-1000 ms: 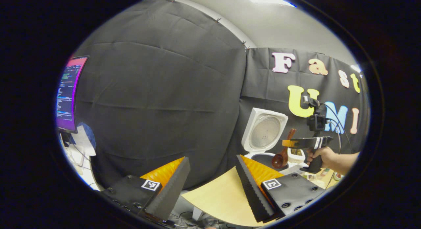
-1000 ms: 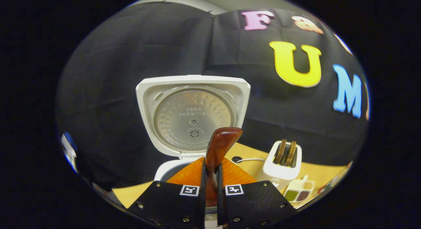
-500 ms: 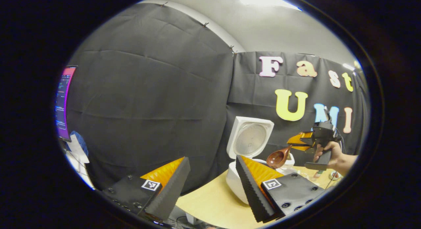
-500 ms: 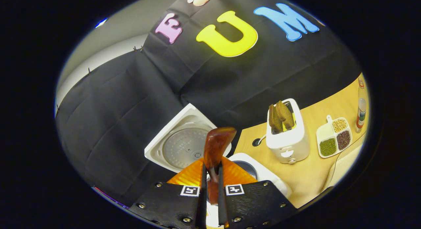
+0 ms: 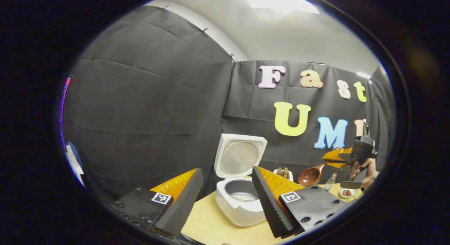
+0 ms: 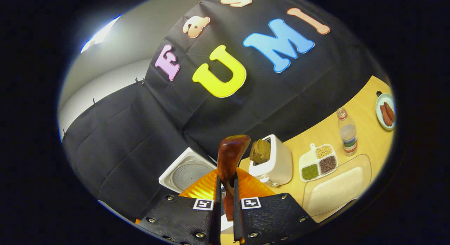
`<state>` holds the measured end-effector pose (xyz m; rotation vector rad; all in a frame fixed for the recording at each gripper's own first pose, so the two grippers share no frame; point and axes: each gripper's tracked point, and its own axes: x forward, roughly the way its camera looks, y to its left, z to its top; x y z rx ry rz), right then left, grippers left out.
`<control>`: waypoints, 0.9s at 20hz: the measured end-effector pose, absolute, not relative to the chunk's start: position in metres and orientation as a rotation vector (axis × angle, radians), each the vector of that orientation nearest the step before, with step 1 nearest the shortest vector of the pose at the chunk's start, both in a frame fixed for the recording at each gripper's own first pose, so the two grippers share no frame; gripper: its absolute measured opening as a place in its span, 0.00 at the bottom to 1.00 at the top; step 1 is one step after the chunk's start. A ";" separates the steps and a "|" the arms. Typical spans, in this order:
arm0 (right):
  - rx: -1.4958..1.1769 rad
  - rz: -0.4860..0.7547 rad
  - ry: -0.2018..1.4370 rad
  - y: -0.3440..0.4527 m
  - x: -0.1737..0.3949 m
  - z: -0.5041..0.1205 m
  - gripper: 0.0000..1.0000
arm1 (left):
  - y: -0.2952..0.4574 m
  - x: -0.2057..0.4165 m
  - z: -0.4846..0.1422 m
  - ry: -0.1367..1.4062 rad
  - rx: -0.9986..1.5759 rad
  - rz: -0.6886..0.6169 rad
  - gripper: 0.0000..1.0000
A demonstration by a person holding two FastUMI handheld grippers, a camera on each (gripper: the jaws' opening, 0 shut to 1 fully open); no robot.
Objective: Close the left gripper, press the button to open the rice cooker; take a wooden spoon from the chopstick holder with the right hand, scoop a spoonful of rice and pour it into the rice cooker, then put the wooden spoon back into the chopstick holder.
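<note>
Spoon [image 6: 230, 160]: my right gripper [image 6: 225, 202] clamping handle, bowl [image 5: 310, 175] pointing toward rice cooker [image 5: 242, 199]. Chopstick holder: not locating. Left gripper [image 5: 225, 199] hanging open, nearer cooker on worktop [image 5: 211, 227].

Staged kitchen booth, not a home: black cloth wall [image 5: 147, 108], wooden worktop [image 6: 355, 132] with rice cooker [image 5: 240, 202], toaster [image 6: 274, 164] at 3 o'clock.

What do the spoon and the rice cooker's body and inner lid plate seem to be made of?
Spoon: wood, glossy reddish-brown, probably lacquered, with light glinting off its bowl. Rice cooker body: smooth white, likely plastic. Inner lid plate: dull grey, dimpled, probably metal.
</note>
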<state>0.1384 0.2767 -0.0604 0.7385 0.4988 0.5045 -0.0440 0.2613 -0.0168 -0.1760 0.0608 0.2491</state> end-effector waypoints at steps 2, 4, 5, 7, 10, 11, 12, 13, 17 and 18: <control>0.742 0.455 0.483 0.235 0.142 -0.064 0.14 | 0.244 -0.037 -0.014 0.061 -0.179 0.226 0.97; 0.744 0.402 0.470 0.196 0.142 -0.068 0.14 | 0.229 -0.030 -0.011 0.058 -0.188 0.211 0.95; 0.744 0.377 0.464 0.179 0.141 -0.070 0.14 | 0.222 -0.025 -0.010 0.053 -0.192 0.212 0.97; 0.743 0.325 0.453 0.143 0.143 -0.075 0.14 | 0.212 -0.021 -0.007 0.049 -0.205 0.206 0.97; 0.712 0.243 0.437 0.089 0.129 -0.086 0.14 | 0.196 -0.010 -0.005 0.047 -0.209 0.190 0.97; 0.695 0.217 0.434 0.072 0.127 -0.091 0.14 | 0.192 -0.007 -0.004 0.048 -0.202 0.187 0.97; 0.678 0.191 0.433 0.056 0.126 -0.096 0.14 | 0.187 -0.004 -0.003 0.049 -0.195 0.183 0.97; 0.662 0.165 0.432 0.039 0.123 -0.101 0.14 | 0.180 -0.002 -0.001 0.048 -0.191 0.178 0.97; 0.599 0.069 0.444 -0.019 0.113 -0.126 0.14 | 0.155 0.009 0.001 0.055 -0.188 0.151 0.97; 0.585 0.048 0.450 -0.031 0.111 -0.132 0.14 | 0.149 0.010 0.001 0.058 -0.188 0.146 0.95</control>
